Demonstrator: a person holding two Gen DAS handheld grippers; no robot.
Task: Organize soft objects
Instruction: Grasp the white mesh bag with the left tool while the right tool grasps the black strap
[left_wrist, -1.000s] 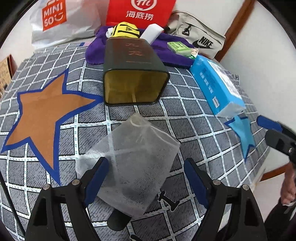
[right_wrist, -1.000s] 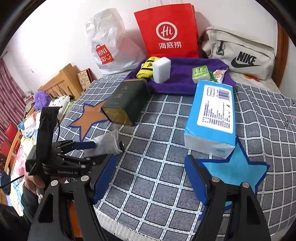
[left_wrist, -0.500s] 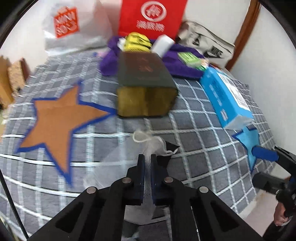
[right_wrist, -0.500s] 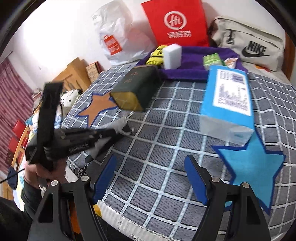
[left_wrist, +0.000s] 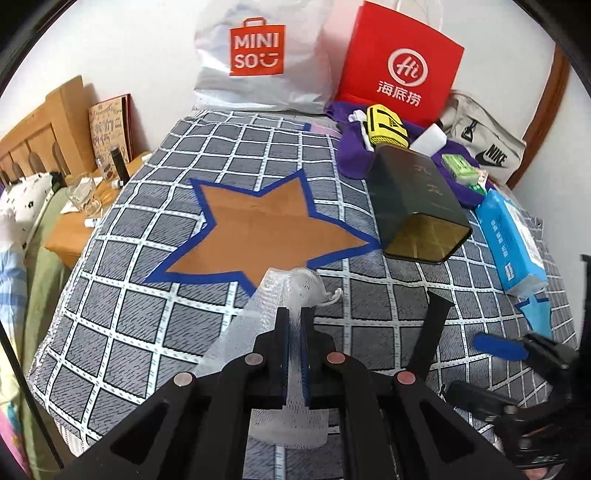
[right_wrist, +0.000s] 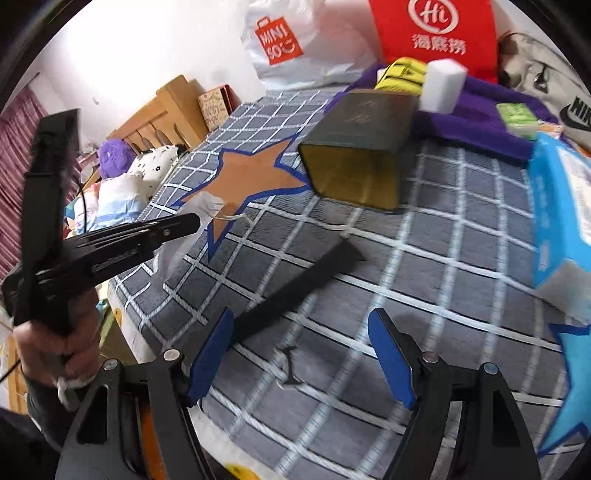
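My left gripper (left_wrist: 293, 317) is shut on a white mesh drawstring bag (left_wrist: 291, 284), held just above the checked bedspread near the brown star patch (left_wrist: 266, 229). From the right wrist view the left gripper (right_wrist: 192, 221) reaches in from the left with the mesh bag (right_wrist: 201, 205) hanging at its tip. A flat black strip (right_wrist: 295, 284) lies on the bedspread. My right gripper (right_wrist: 301, 354) is open just in front of the strip's near end, with nothing between its pads. The black strip (left_wrist: 432, 332) also shows right of the left gripper.
A dark green tin (left_wrist: 417, 206) lies on its side, open end toward me. A blue tissue pack (left_wrist: 509, 236) lies right of it. Behind, a purple towel (left_wrist: 354, 158) carries small items. Shopping bags and a grey sling bag line the wall. The bed's edge drops off on the left.
The left gripper closed on the mesh bag and carried it up and left toward the brown star, uncovering the black strip. The right gripper came down and closer to the strip.
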